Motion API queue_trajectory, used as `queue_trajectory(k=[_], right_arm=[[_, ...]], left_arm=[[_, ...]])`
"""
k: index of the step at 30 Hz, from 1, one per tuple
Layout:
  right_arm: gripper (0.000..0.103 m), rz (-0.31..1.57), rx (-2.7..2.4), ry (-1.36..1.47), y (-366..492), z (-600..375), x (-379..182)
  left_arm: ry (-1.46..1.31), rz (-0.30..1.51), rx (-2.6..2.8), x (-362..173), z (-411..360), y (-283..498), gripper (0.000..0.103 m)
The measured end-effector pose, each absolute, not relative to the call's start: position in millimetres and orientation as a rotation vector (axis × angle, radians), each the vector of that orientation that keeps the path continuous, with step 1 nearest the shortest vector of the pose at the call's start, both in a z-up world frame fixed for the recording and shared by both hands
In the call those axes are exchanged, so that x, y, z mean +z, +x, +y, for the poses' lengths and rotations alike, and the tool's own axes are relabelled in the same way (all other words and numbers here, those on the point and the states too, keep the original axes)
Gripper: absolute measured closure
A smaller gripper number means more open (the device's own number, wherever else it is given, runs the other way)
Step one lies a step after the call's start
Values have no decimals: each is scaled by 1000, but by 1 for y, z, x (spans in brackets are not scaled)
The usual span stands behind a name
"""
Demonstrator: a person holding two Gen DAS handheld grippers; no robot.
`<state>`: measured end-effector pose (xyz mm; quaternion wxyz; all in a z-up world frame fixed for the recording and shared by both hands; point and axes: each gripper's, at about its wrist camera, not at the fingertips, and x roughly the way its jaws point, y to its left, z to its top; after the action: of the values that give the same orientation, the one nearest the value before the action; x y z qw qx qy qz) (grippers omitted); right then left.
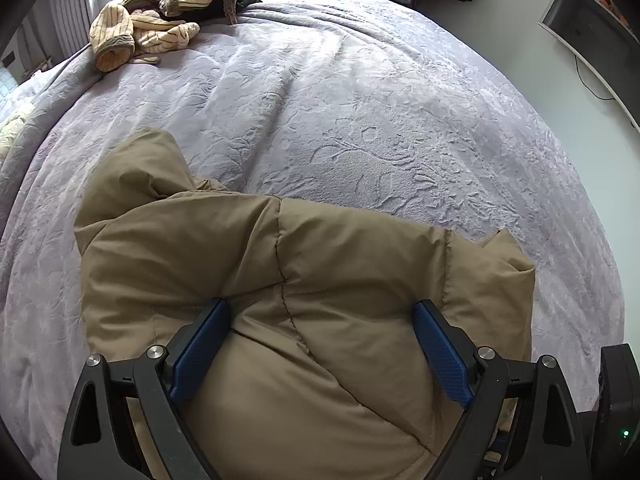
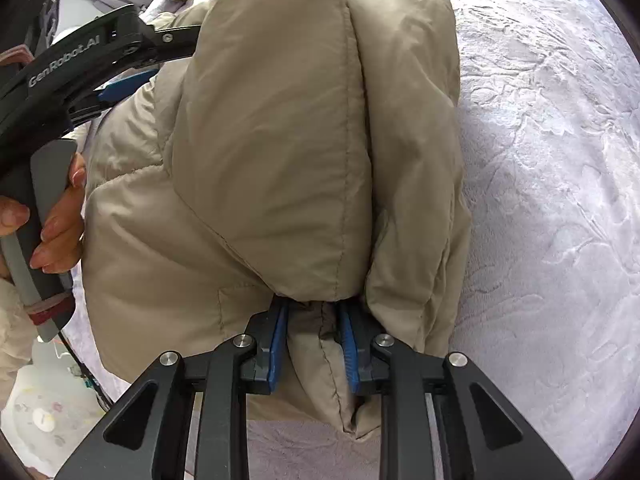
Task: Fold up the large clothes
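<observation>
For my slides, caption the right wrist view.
Right gripper pinches a fold of the tan puffer jacket on the grey bedspread.

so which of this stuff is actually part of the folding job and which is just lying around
Part of the job:
- tan puffer jacket, folded over on itself
- right gripper, clamped on a fold of the jacket
- left gripper, wide open over the jacket
- bed cover, the work surface

Just lying about:
- striped clothes pile at the far corner
- monitor beside the bed
</observation>
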<state>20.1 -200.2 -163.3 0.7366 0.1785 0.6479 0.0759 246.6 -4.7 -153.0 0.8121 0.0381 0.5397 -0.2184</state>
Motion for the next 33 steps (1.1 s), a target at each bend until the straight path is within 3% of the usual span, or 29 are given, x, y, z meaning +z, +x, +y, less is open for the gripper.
queue_trajectory(k=[18,32,33], right_arm=[[76,1470,127,370,54,-186,-186],[67,1503,105,392,63,-181,-167],[64,1504,108,387,62,-181,-165]], left_arm=[[28,1169,-408,-109,36,204,8],[-46,1232,-317,-89,95,127,8],[-48,1235,-313,-88,97,122,1]])
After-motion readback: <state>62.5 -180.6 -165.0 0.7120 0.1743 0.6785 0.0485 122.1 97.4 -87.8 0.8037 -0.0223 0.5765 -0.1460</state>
